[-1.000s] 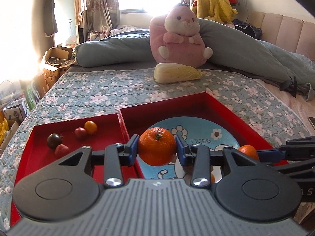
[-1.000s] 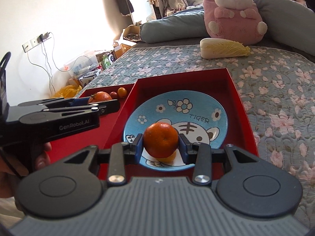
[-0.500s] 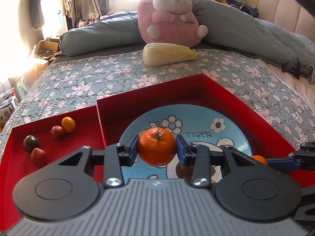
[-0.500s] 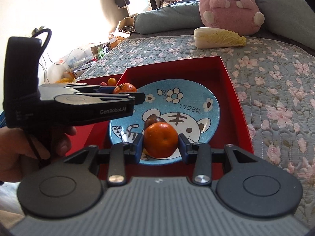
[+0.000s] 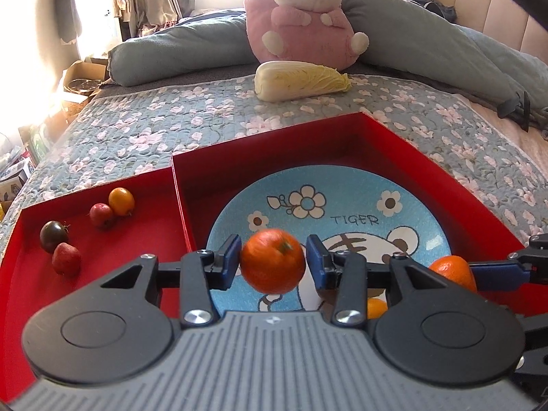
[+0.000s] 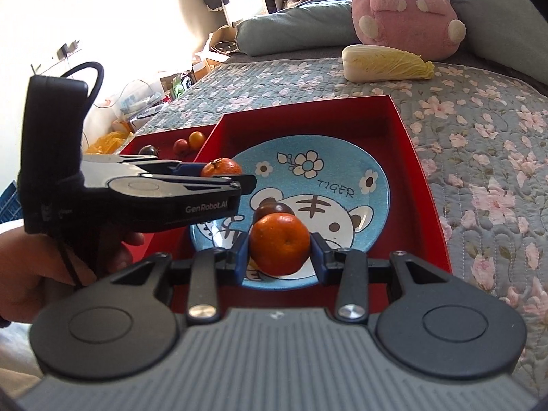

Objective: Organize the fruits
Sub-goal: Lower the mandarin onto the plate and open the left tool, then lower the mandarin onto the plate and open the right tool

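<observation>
Your left gripper (image 5: 273, 262) has its jaws apart, so its blurred mandarin (image 5: 273, 265) looks released above the blue plate (image 5: 342, 191). Your right gripper (image 6: 279, 251) clamps a second mandarin (image 6: 279, 247) over the same plate, probably to gather them together.

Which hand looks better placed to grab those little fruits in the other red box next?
Left. The left gripper sits beside that box's small fruits, and its blurred tangerine seems to be slipping free. The right gripper is clamped on its own tangerine over the plate.
</observation>
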Available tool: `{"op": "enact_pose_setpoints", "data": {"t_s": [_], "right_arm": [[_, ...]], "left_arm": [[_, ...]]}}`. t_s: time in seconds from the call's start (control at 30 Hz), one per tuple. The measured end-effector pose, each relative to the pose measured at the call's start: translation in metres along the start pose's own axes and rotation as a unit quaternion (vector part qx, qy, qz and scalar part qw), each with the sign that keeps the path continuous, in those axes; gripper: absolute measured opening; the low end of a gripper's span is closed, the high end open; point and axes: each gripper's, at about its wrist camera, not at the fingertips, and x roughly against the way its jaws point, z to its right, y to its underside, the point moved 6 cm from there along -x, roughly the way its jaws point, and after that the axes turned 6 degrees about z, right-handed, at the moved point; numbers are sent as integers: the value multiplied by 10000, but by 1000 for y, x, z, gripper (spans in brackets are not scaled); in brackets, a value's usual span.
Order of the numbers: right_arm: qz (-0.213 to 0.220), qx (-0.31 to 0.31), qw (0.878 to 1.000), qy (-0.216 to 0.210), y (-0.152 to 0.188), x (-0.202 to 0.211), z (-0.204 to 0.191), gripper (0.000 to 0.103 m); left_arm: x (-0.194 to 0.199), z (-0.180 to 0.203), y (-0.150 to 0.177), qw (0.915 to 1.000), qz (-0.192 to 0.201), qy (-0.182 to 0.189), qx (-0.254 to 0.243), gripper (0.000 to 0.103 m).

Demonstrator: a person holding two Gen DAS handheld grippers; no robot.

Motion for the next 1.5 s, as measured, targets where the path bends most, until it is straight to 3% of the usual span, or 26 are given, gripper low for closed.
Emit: {"op": "enact_pose_setpoints", "data": {"t_s": [0.1,0.9,1.5], "right_arm": [[-13,13,10000,6,-2,-3,-1,41],[-55,-38,9998,196,-26,-49,-1,42],[-151,-71,9990,419,-27,-63,-3,44]], "left_arm": [[2,-1,-3,10000,85,-21,-33,62],[78,-28,-15,9972,715,218,77,68],[83,-92,-12,9963,731,-221,390,72]]}}
